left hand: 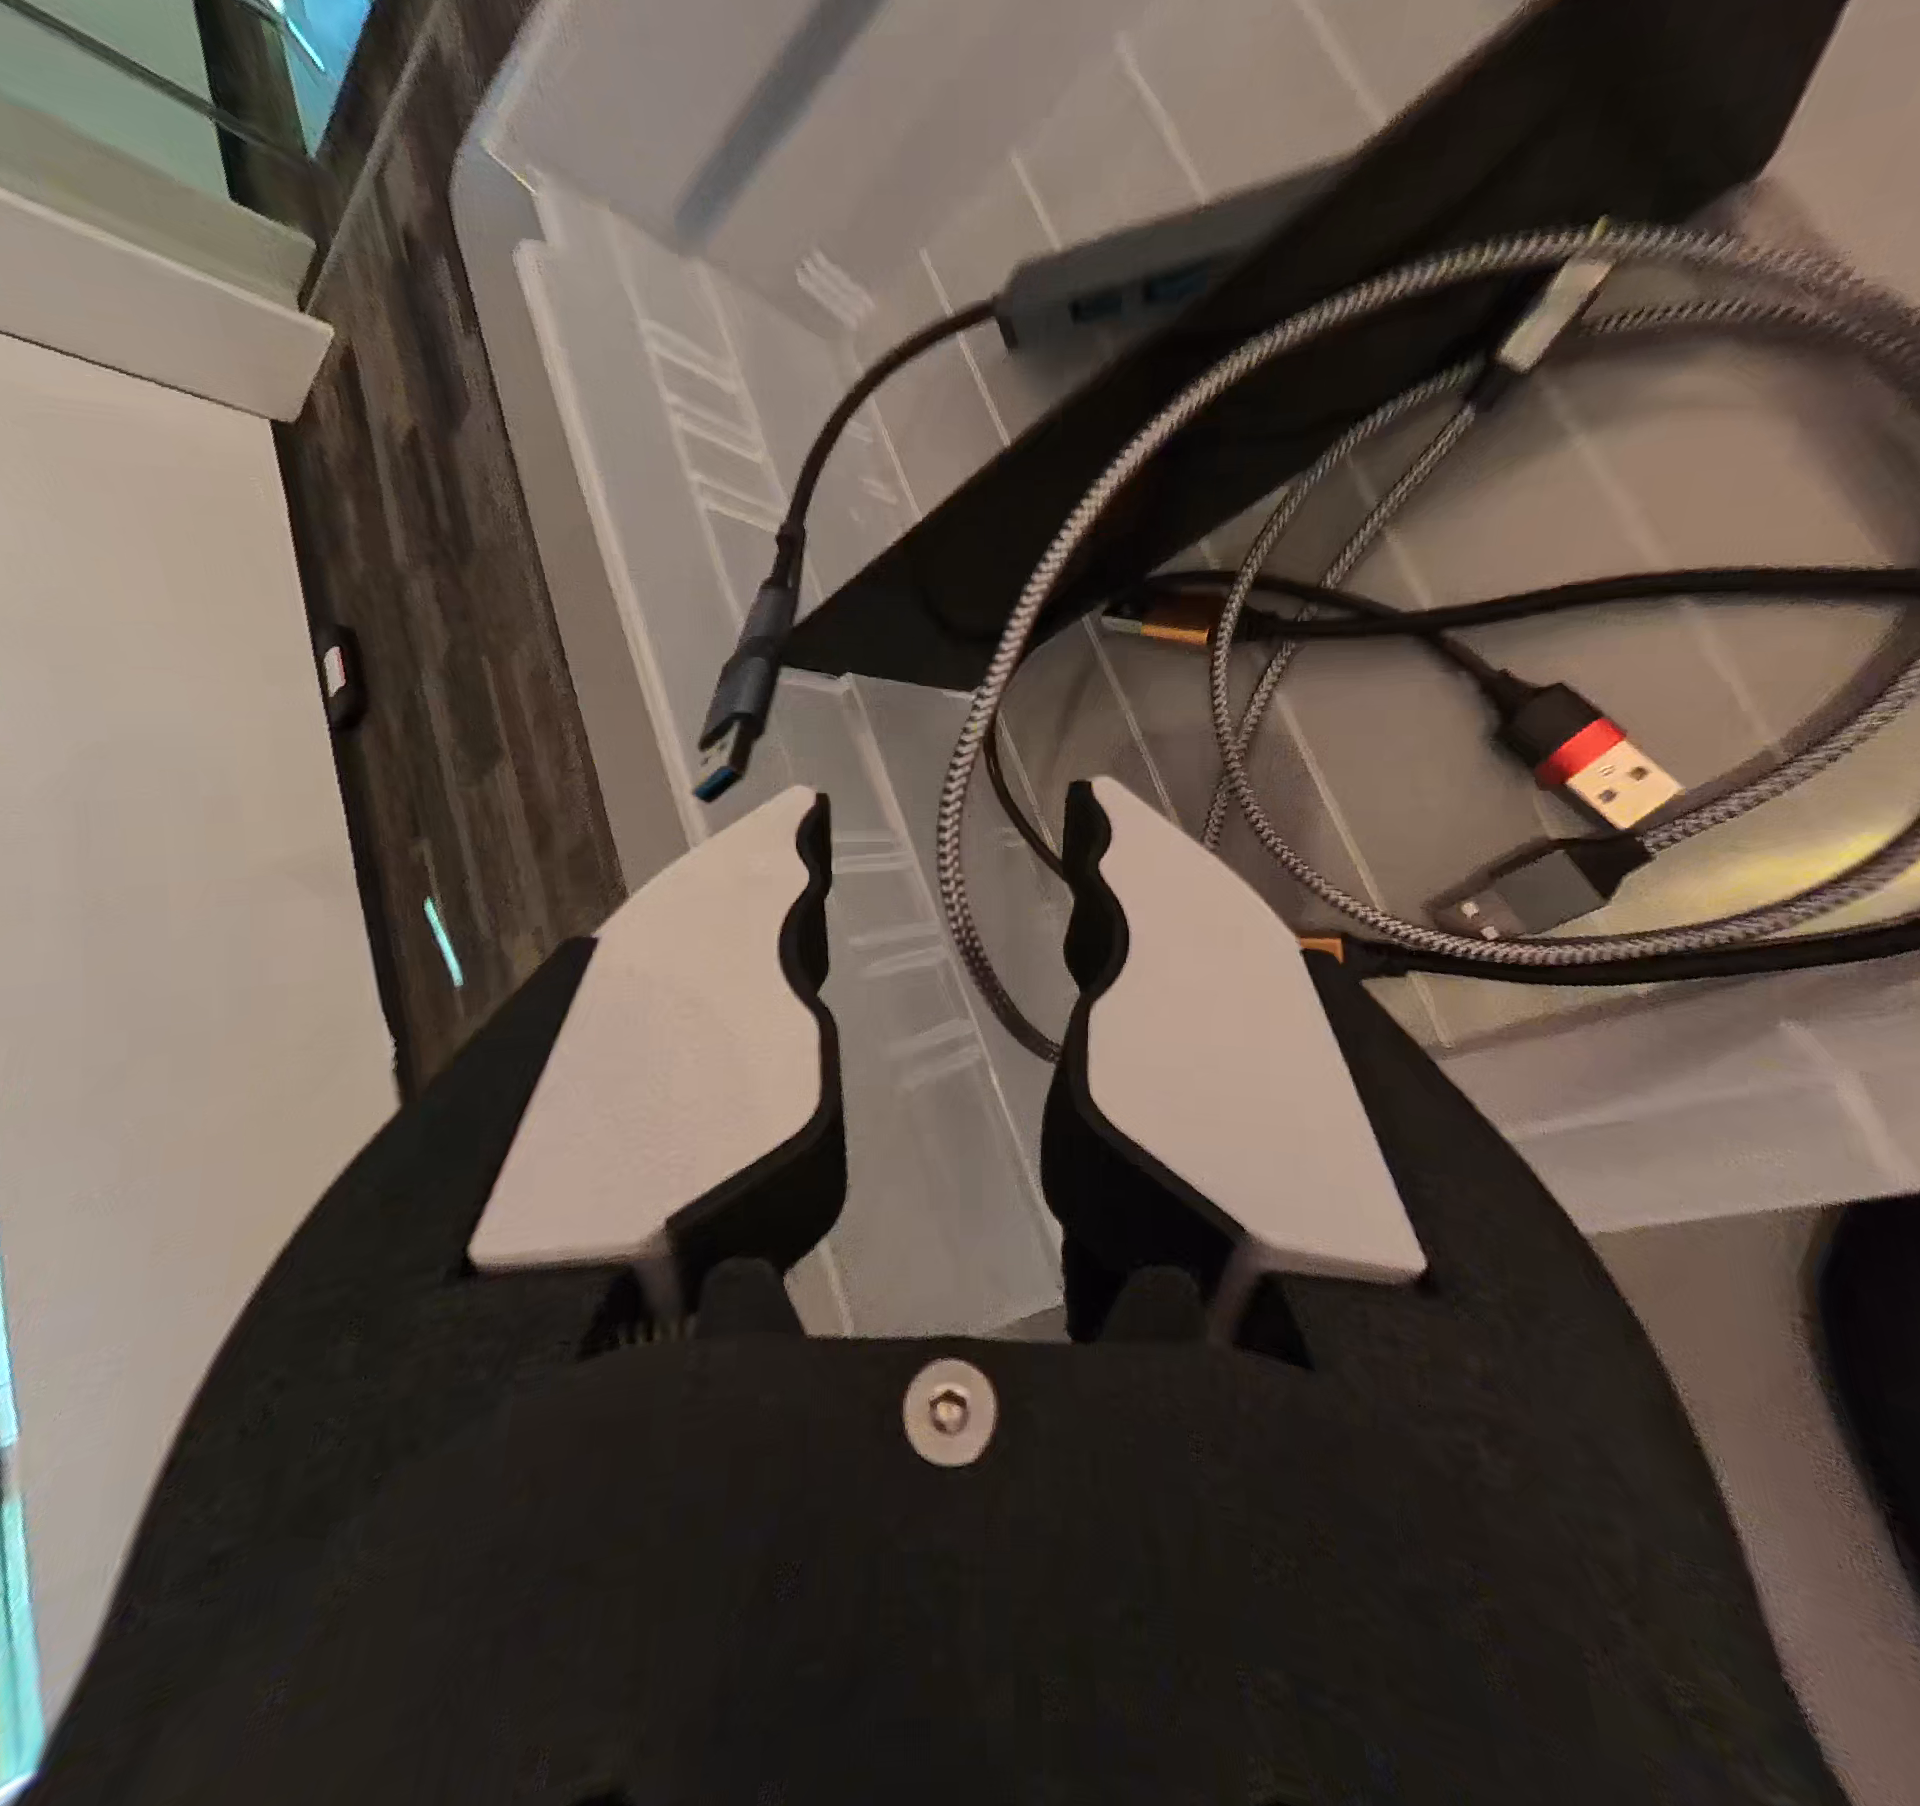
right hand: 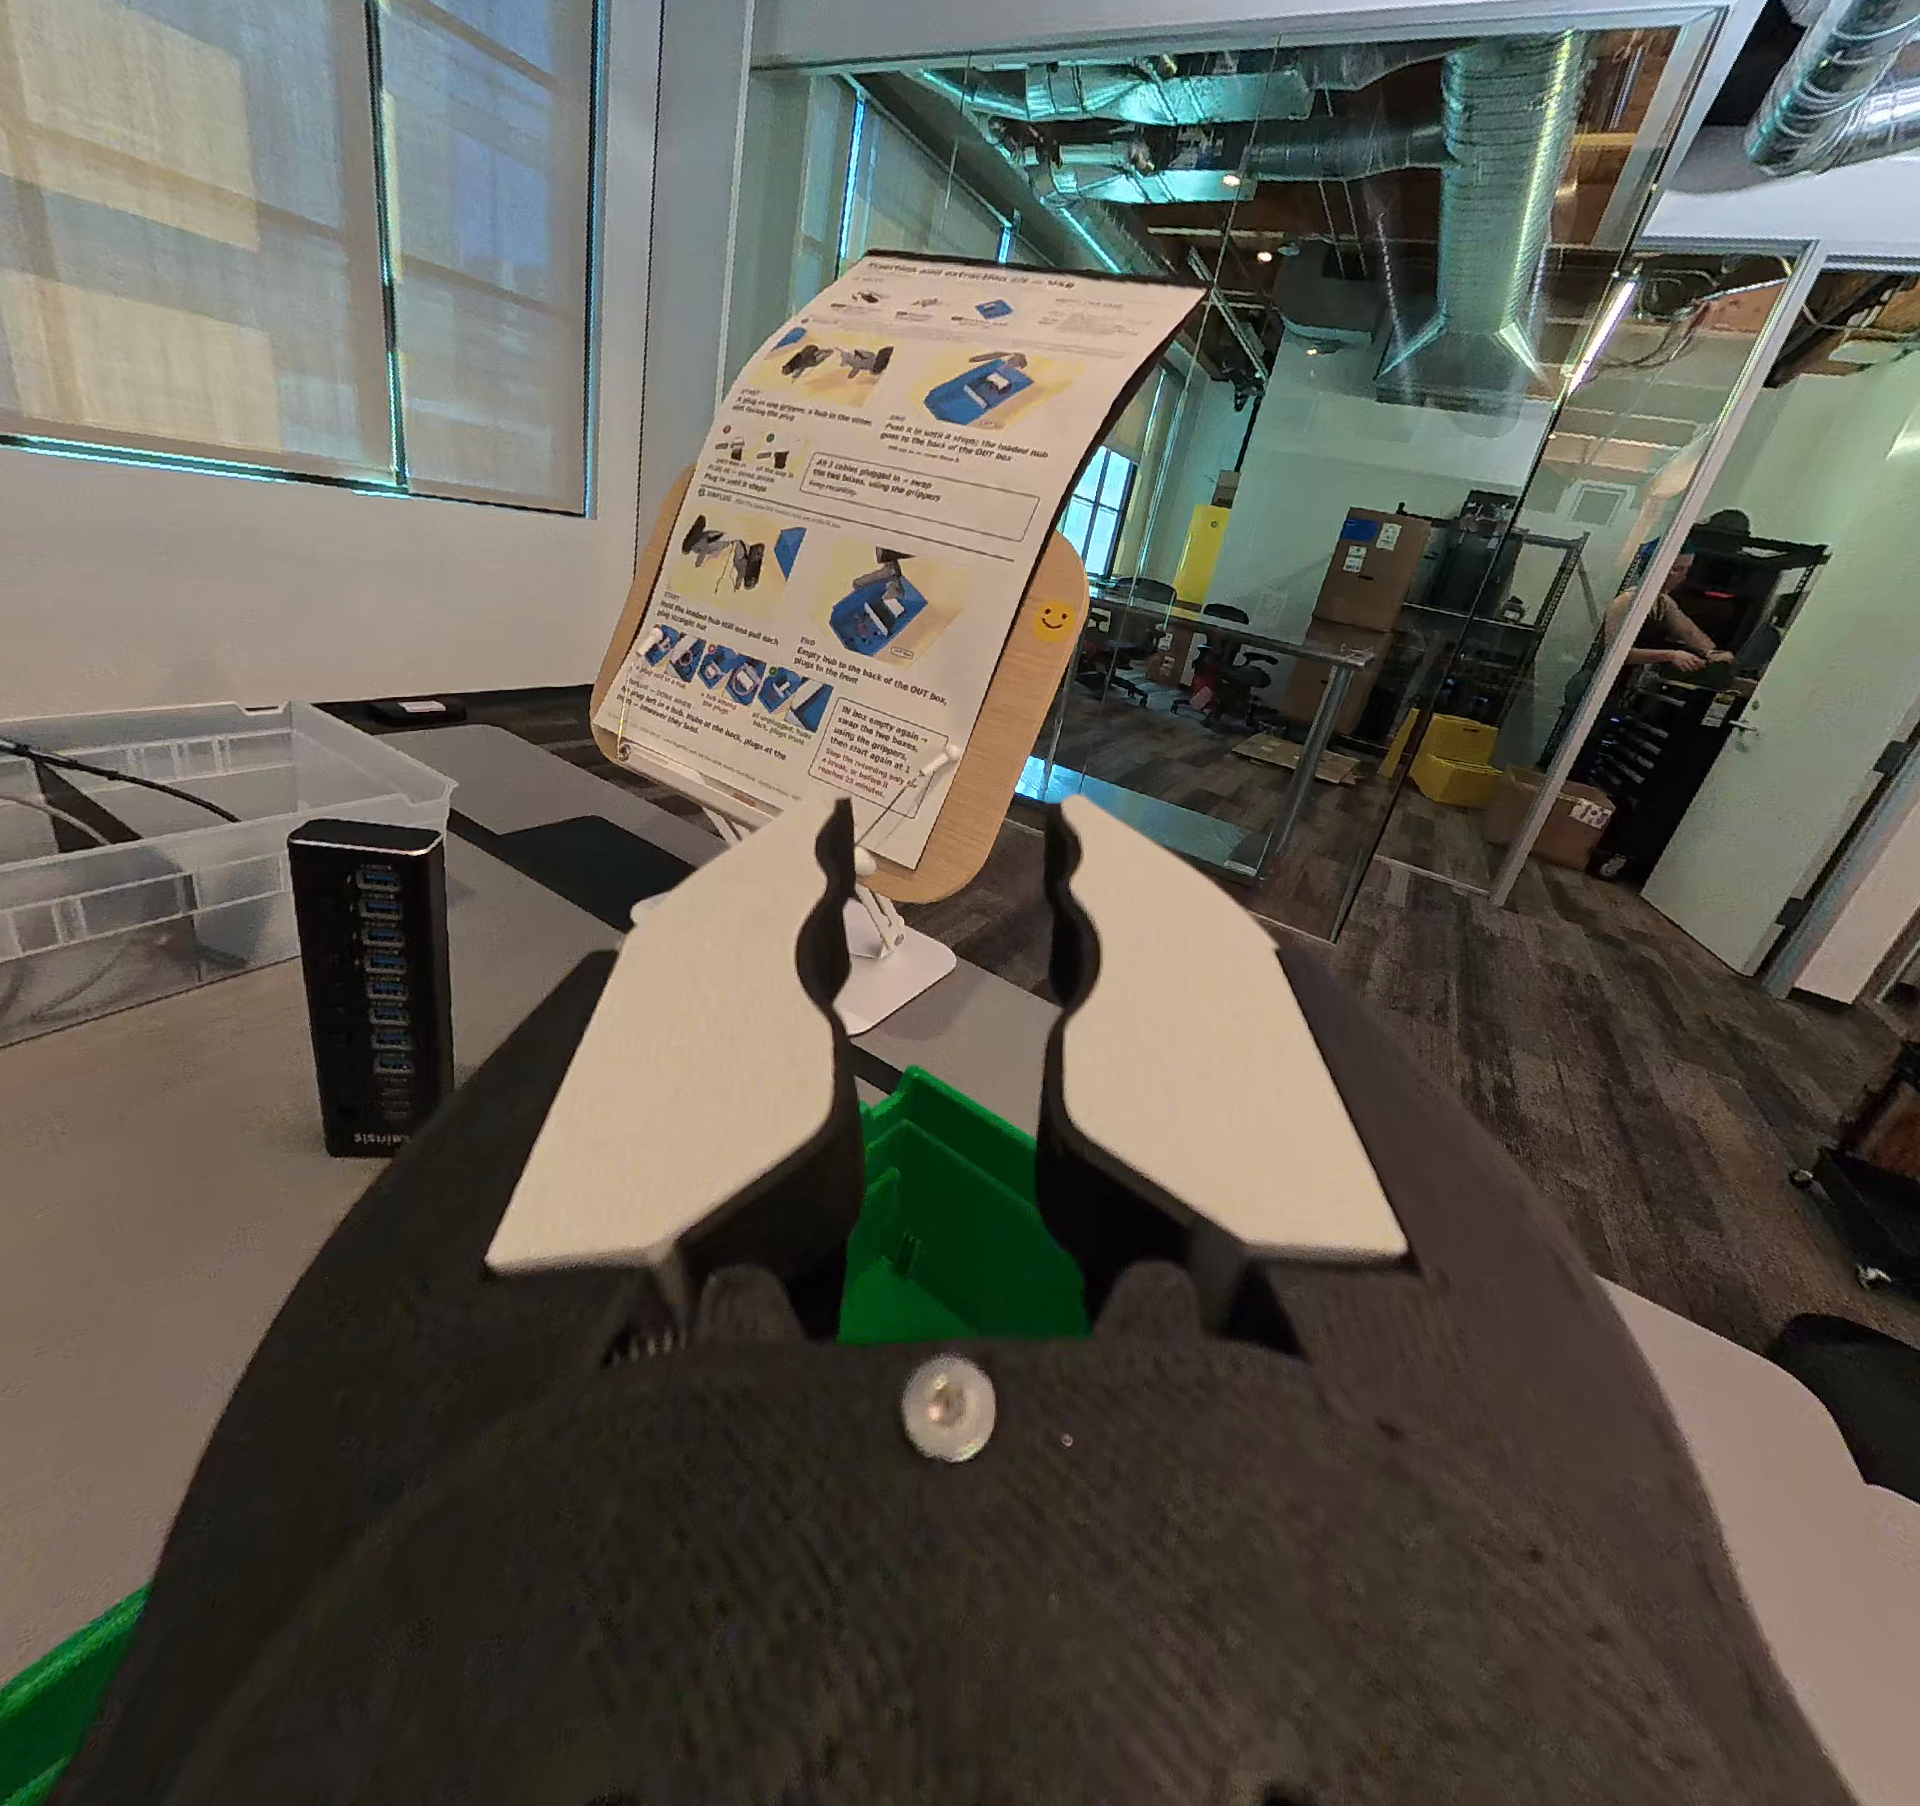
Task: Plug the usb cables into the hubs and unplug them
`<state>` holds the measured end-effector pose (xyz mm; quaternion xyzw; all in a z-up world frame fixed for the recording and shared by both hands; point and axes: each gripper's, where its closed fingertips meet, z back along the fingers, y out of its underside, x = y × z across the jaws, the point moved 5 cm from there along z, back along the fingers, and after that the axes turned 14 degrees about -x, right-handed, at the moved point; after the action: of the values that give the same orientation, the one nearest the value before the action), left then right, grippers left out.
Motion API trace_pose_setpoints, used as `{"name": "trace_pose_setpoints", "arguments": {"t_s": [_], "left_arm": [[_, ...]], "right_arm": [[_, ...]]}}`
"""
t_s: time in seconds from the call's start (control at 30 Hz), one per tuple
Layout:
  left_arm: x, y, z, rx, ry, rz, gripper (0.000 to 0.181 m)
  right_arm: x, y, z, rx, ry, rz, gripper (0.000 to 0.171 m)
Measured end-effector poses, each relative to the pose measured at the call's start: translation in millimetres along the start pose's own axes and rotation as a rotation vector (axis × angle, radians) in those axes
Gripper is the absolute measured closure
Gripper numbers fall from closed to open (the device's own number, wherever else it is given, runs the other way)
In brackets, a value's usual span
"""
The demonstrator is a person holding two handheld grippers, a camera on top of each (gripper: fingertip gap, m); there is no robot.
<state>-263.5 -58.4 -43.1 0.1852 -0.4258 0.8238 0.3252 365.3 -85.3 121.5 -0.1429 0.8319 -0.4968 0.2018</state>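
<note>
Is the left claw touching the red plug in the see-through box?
Apart. In the left wrist view, the left gripper hangs open and empty, with bare box floor between it and the red plug.

usb cables (left hand: 1455, 676) coiled in bin; black hub (right hand: 369, 987) upright

2 hubs (left hand: 1112, 286) (right hand: 371, 982), approx 4 USB plugs (left hand: 1605, 782) (tangled), 1 bin (left hand: 623, 322)

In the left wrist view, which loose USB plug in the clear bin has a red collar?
The flat silver USB plug with the red collar, right of the left gripper. The blue-tipped grey plug and gold plug show no red.
</note>
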Motion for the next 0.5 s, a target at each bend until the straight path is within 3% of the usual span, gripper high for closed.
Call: {"name": "trace_pose_setpoints", "arguments": {"t_s": [0.27,0.4,0.5], "left_arm": [[-24,-22,-6,0.012,0.07,0.012,0.128],[-52,-33,-8,0.007,0.164,-0.125,0.155],[-71,-28,-16,0.05,0.328,-0.344,0.157]], "right_arm": [[-1,9,1,0.054,0.003,0.012,0.136],[1,10,-2,0.062,-0.008,0.015,0.135],[4,13,-4,0.073,-0.024,0.014,0.135]]}}
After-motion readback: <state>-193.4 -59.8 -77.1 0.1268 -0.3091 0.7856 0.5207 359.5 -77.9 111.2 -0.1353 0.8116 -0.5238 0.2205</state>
